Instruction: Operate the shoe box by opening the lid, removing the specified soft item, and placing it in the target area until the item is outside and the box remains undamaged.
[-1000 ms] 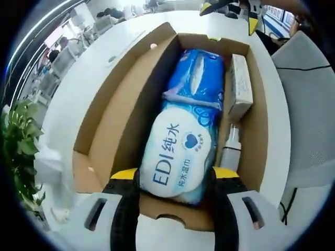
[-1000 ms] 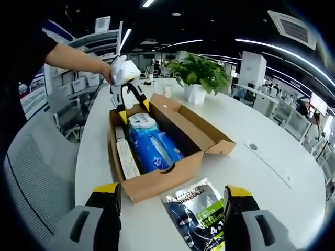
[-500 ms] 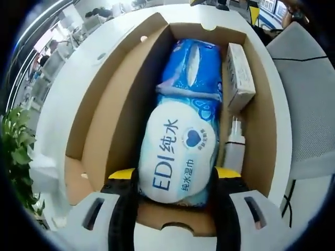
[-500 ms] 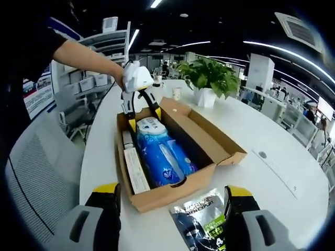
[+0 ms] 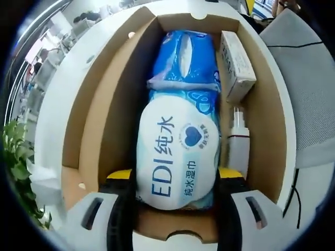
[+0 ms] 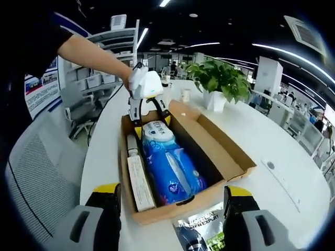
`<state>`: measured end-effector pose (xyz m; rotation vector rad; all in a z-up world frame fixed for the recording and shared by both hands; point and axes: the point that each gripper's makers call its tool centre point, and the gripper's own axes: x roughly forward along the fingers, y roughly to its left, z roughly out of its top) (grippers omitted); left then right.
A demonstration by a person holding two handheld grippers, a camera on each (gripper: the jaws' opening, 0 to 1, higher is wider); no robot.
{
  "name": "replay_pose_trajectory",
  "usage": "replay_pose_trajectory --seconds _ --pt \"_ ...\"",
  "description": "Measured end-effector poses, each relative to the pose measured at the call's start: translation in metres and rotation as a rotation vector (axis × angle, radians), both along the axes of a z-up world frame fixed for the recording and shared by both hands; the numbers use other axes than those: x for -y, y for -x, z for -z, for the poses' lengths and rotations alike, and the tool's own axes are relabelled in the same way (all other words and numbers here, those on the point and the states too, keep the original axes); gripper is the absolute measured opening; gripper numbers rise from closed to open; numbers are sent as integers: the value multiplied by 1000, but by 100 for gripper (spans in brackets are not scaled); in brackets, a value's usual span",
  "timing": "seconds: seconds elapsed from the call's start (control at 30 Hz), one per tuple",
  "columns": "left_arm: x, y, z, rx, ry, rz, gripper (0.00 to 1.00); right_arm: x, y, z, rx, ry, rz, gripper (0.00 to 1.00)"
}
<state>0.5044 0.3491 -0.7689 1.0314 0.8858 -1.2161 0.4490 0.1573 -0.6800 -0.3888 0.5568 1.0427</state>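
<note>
The shoe box (image 6: 180,157) sits open on a white table (image 6: 261,141), with its lid (image 6: 220,141) folded out flat to the right in the right gripper view. Inside lies a soft blue pack of wet wipes (image 5: 178,151), long and puffy, filling the middle of the box from end to end.

The left gripper (image 5: 174,180) reaches down into the far end of the box in the right gripper view (image 6: 152,117). In its own view, its two yellow-tipped jaws stand one on each side of the white end of the wet wipes, right against the pack. The jaws look set around the pack, but I cannot tell if they are squeezing it.

Beside the wet wipes, on the left side of the box in the right gripper view, a small carton (image 6: 138,183) and a white bottle (image 6: 132,154) lie along the wall. They sit just beside the pack, so that side is tight. On the other side there is a dark gap between the pack and the box wall (image 5: 112,120).

The right gripper (image 6: 172,201) is wide apart and holds nothing. It hangs near the close end of the box, above a dark packet (image 6: 201,235) lying on the table.

A green plant (image 6: 220,81) stands on the far side of the table, well apart from the box. A grey chair (image 6: 36,172) is on the left.
</note>
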Motion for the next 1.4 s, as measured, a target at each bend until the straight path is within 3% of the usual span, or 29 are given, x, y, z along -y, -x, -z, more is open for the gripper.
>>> replay_pose_trajectory --seconds 0.33,0.73,1.2,1.4 --pt "1 -1 3 -23 12 15 62 -26 -5 9 -10 9 -49 78" --pt "3 2 8 -4 23 19 63 -60 -10 20 -24 9 -116 78" --pt "1 -2 13 -16 21 4 63 -118 -31 32 -41 3 -189 72" --pt "1 -2 14 10 27 3 63 -136 -39 44 -56 24 -203 68"
